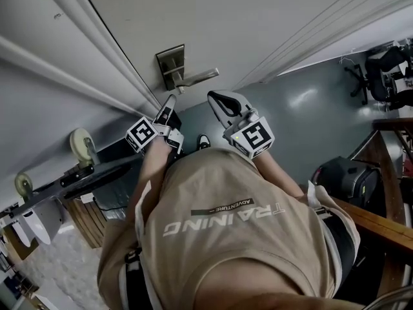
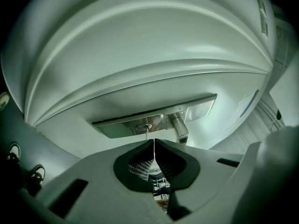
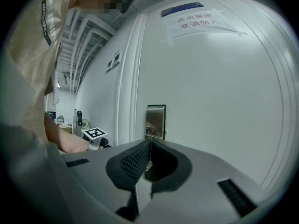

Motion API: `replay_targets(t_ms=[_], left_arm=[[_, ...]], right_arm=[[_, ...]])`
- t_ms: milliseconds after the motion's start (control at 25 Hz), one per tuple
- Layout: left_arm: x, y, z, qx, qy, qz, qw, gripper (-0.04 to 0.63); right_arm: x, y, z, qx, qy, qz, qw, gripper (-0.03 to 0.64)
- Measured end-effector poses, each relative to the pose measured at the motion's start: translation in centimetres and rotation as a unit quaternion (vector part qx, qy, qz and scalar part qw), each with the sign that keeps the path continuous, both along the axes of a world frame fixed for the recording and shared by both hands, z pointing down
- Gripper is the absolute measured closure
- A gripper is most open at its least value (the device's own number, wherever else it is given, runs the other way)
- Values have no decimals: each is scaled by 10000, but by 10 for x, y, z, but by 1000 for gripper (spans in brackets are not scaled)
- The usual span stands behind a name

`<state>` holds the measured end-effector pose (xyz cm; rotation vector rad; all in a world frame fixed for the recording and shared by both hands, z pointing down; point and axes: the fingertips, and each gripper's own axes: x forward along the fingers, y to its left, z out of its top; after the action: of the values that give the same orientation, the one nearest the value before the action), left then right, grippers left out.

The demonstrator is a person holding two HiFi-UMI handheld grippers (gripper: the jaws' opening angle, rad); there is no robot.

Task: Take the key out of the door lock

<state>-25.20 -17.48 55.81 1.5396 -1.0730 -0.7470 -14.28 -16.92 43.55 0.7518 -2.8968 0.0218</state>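
Key sits edge-on in the cylinder of the steel lock plate, beside the lever handle. Left gripper is just short of it, jaws pressed together, not holding it. Right gripper faces the door, clenched on nothing.

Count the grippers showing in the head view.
2. The left gripper points at the lock plate; the right gripper is beside it, just short of the lever handle.
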Motion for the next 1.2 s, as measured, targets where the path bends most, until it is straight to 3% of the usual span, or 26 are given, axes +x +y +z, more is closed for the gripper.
replay_targets(t_ms=[240, 360, 680, 760, 1200], left_arm=[[1, -11, 8, -18, 375, -3, 9993, 578], [2, -17, 11, -56, 405, 56, 9991, 512], [13, -38, 15, -117, 562, 342, 9978, 522], [16, -42, 15, -177, 641, 341, 9972, 566], [16, -45, 8, -107, 1180, 268, 9926, 569]], right_arm=[[2, 2, 6, -1, 278, 16, 9996, 601], [3, 2, 9, -40, 338, 87, 9994, 601], [7, -6, 7, -33, 347, 386, 9986, 601], [10, -8, 7, -37, 368, 468, 9982, 601], [29, 6, 22, -263, 175, 939, 9951, 601]])
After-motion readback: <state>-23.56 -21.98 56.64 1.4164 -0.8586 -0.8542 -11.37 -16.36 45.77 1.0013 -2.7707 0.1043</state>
